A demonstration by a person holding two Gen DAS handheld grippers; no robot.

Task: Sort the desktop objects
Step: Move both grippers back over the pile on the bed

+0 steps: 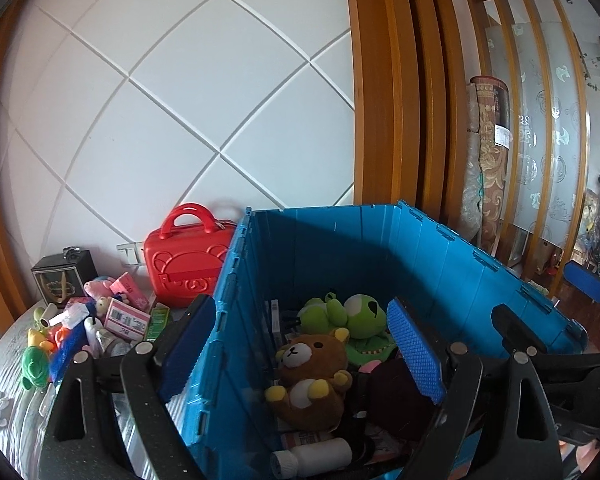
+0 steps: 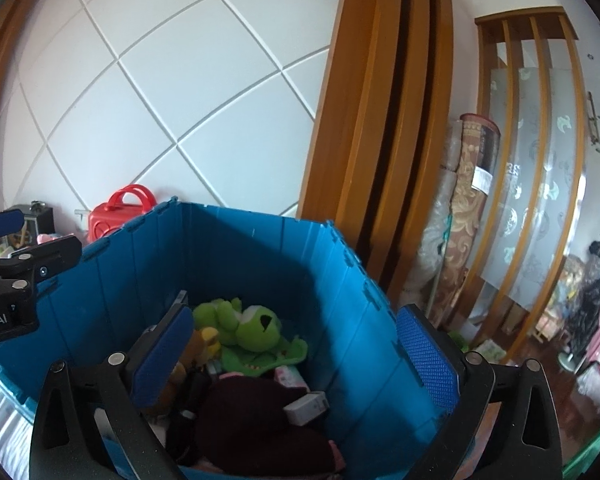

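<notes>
Both tongs (image 1: pixel 300 356) (image 2: pixel 296 360) wide (empty), over crate (image 1: pixel 440 256)

White wall panels (image 1: pixel 188 92) w/ diagonal grooves at the back. Wooden door frame (image 1: pixel 384 92) to the right of them. Rolled patterned rugs (image 1: pixel 490 160) stand upright beside it, against a frosted glass partition (image 2: pixel 540 168) w/ wood slats. Dark clutter further right, too blurry to tell.

Both wrist views look slightly down, close over the blue crate (image 1: pixel 340 248) at lower centre; each catches the green plush (image 2: pixel 256 326) inside and the white panelled wall (image 2: pixel 160 80) behind.
</notes>
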